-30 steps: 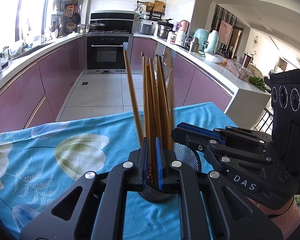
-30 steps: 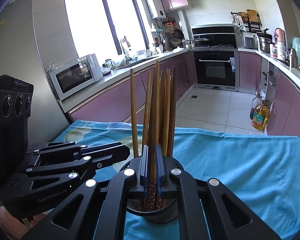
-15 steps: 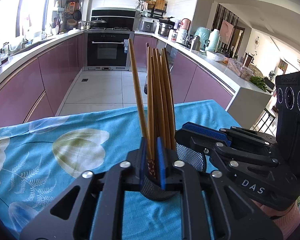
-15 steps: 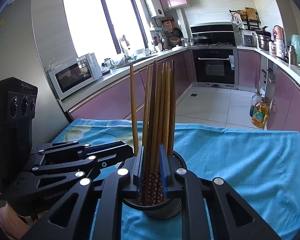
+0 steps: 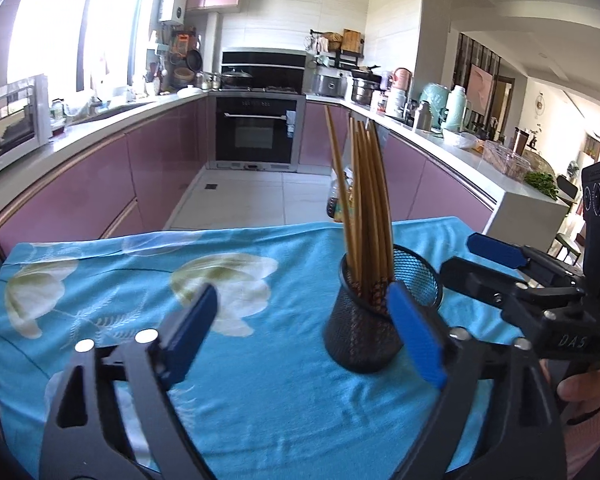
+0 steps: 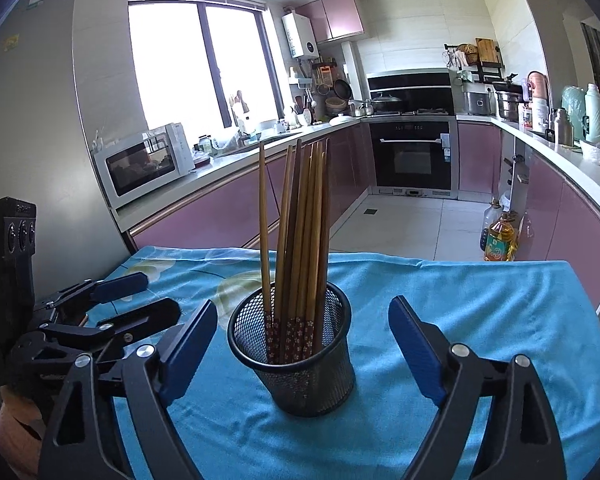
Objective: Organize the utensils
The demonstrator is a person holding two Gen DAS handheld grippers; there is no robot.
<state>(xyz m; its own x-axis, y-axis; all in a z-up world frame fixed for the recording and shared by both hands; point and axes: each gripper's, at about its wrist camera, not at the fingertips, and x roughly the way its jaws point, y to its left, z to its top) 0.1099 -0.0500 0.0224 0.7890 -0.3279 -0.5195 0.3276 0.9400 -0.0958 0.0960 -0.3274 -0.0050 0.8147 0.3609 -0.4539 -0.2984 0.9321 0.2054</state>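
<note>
With the chopsticks [image 6: 296, 232] standing in the mesh holder [image 6: 300, 364], both the left gripper [image 5: 300, 336] and right gripper [image 6: 302, 340] spread their fingers wide and empty, so I'd back straight away without nudging the rim.

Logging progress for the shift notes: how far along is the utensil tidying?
Looks essentially done: the chopsticks all stand together in the mesh cup on the blue cloth. Nothing is in hand; the left gripper and right gripper both have open jaws. No loose utensils show on the cloth.
</note>
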